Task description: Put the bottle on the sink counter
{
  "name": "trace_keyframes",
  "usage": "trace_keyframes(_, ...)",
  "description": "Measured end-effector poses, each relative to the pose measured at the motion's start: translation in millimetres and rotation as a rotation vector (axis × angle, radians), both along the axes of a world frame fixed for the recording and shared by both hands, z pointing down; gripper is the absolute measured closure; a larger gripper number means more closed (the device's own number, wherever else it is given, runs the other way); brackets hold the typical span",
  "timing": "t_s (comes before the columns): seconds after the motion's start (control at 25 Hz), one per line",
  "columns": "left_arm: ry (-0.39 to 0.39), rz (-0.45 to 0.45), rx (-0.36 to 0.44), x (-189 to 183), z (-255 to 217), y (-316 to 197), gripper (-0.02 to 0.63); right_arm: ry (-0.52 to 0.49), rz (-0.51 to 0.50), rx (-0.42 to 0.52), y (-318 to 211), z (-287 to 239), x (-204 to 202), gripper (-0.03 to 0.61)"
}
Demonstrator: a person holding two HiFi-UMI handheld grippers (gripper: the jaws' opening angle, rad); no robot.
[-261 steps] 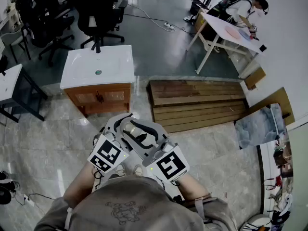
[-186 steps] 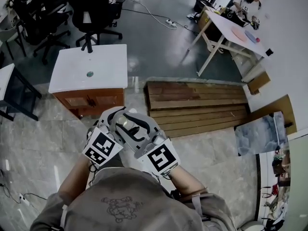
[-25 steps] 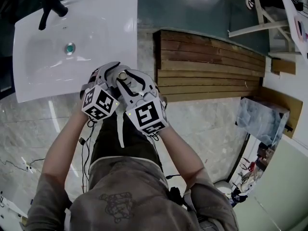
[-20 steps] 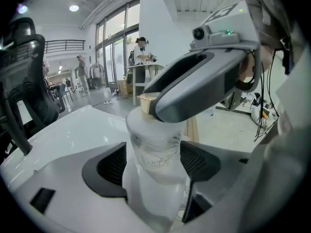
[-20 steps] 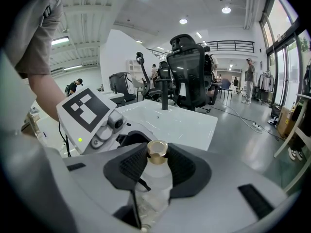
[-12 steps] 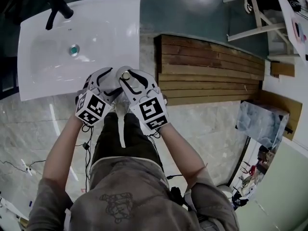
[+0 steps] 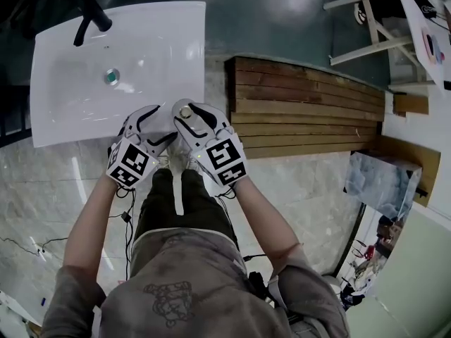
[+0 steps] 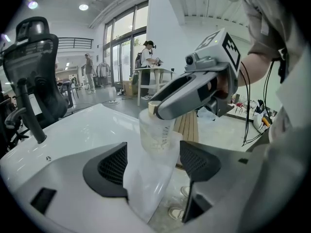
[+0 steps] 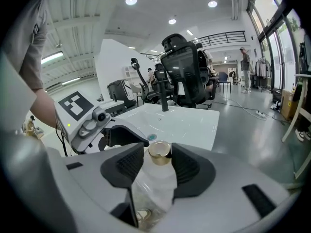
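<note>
**Bottle** [image 8: 155, 130] — clear plastic with a gold cap, standing upright on the sink counter [image 7: 162, 34]. It is sitting at the counter's near corner, on the side facing the wooden platform [image 7: 303, 104].

**Right gripper** [image 9: 159, 165] — reaching in over that same corner of the counter. Its jaws have just been opening and are now standing parted, with the bottle's neck and cap between the pads. The pads are flanking the cap closely on both sides without squeezing it.

**Left gripper** [image 8: 153, 166] — hanging at the counter's near edge, just beside the right gripper. Its jaws are spread wide and gripping nothing. The bottle is standing ahead of them on the counter corner, past the pads and touching neither.

**Faucet** [image 7: 90, 16] — black, rising from the counter's far edge.

**Drain** [image 7: 112, 77] — lying in the middle of the counter's white basin, well apart from the bottle.

**Office chair** [image 9: 187, 72] — black, standing beyond the counter's far side.

**Person** — leaning over the counter's near side, both forearms stretching toward the bottle's corner.
</note>
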State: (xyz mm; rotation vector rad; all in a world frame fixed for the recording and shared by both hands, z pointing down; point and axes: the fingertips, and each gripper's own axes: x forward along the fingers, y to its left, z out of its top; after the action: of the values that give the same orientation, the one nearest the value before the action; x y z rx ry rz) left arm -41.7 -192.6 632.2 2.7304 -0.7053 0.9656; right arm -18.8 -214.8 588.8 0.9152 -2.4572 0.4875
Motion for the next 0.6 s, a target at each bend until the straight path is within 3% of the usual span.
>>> trace_keyframes(0.24,-0.011,-0.004,0.014,-2.1,-7.9,-2.5,0.288,0.0,-0.019,-0.013,3.3,-3.0,-4.3,0.35)
trace_keyframes(0.6,-0.016,-0.014,0.03,-10.8,-27.6,-3.6,0.288,0.043,-0.001,0.018,0.4,-18.4,4.8,0.344)
